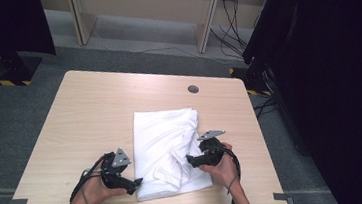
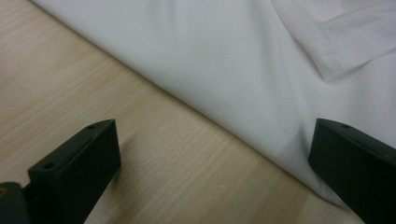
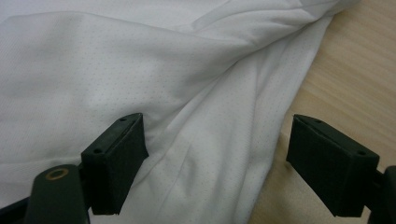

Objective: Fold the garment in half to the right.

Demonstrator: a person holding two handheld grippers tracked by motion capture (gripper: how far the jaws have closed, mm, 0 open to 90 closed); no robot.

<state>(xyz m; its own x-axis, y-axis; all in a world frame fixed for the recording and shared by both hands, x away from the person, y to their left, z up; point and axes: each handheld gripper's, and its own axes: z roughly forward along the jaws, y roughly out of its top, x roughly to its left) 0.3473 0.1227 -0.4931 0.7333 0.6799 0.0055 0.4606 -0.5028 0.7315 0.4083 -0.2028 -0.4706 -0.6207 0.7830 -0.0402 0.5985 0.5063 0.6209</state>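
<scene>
White garment point(image 1: 166, 151), folded into a rough rectangle, is my landmark. From the high view I see it lying on the near half of the table point(image 1: 94, 110), slightly toward the right side, with rumpled folds across its near right part. My left gripper point(image 1: 137, 181) sits at the garment's near left corner, its tip at the cloth's edge, held in the left hand point(image 1: 94, 190). My right gripper point(image 1: 190, 159) rests over the garment's near right part, tip pointing in over the folds, held in the right hand point(image 1: 220, 168). A round hole point(image 1: 193, 88) in the tabletop lies beyond the garment's far edge, well apart from it.

In the left gripper view, I see the garment point(image 2: 224, 60) filling the upper right, its edge running diagonally across the bare wood of the table point(image 2: 70, 79). The left gripper point(image 2: 215, 163) stands with its jaws spread wide: one is over the wood just beside the garment's edge, the other at the edge over the cloth. Nothing is pinched between them.

In the right gripper view, the garment point(image 3: 116, 70) covers most of the frame, with a creased fold running down from the upper right. The right gripper point(image 3: 217, 163) has its jaws spread wide too, one over the cloth, the other over the table point(image 3: 364, 84) just beside the garment's edge. The edge lies between them, ungripped.
</scene>
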